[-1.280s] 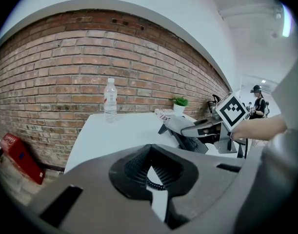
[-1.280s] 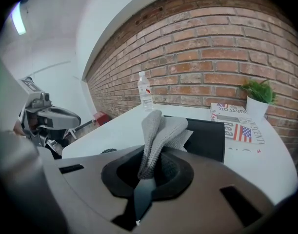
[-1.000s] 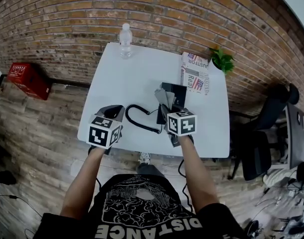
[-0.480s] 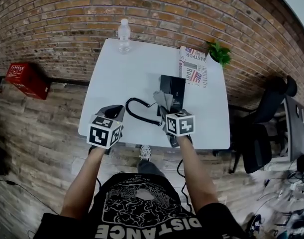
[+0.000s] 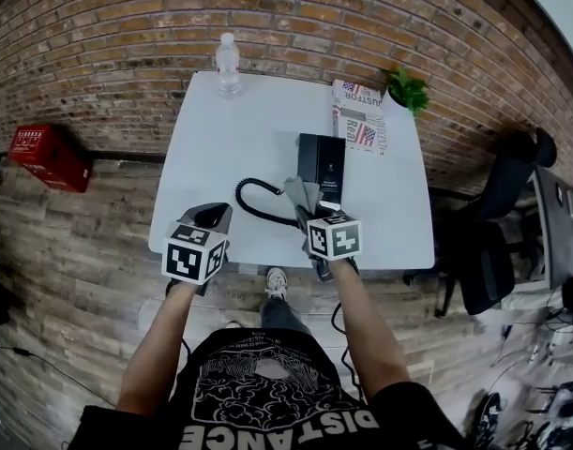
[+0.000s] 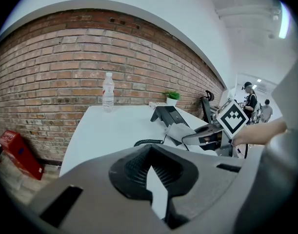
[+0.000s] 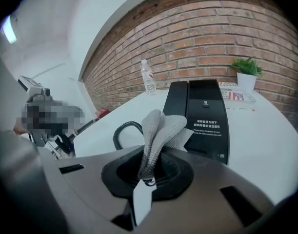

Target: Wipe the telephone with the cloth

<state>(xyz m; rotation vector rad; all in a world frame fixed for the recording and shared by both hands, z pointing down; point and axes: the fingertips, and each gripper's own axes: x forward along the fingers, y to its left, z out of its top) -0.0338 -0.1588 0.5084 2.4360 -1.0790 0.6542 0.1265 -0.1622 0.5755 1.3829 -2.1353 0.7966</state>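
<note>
Right claw (image 7: 145,182) pinched shut on cloth (image 7: 161,130), grey folds standing past tips so that fabric, not claw, would meet telephone (image 7: 203,112). Telephone stood sloped on desk (image 5: 220,139) just ahead of cloth, face toward me; couldn't tell whether cloth touched it. Coiled cord (image 5: 255,202) trailed to its left. Left claw (image 5: 211,219) closed on nothing, parked over desk's near edge, clear of wiping path. Bottle (image 5: 228,64), newspaper (image 5: 359,120), plant (image 5: 408,90) at far side, out of way.

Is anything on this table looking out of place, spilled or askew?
Nothing spilled or damaged. The water bottle stands upright; only the coiled cord sprawls in a loose loop left of the telephone.
</note>
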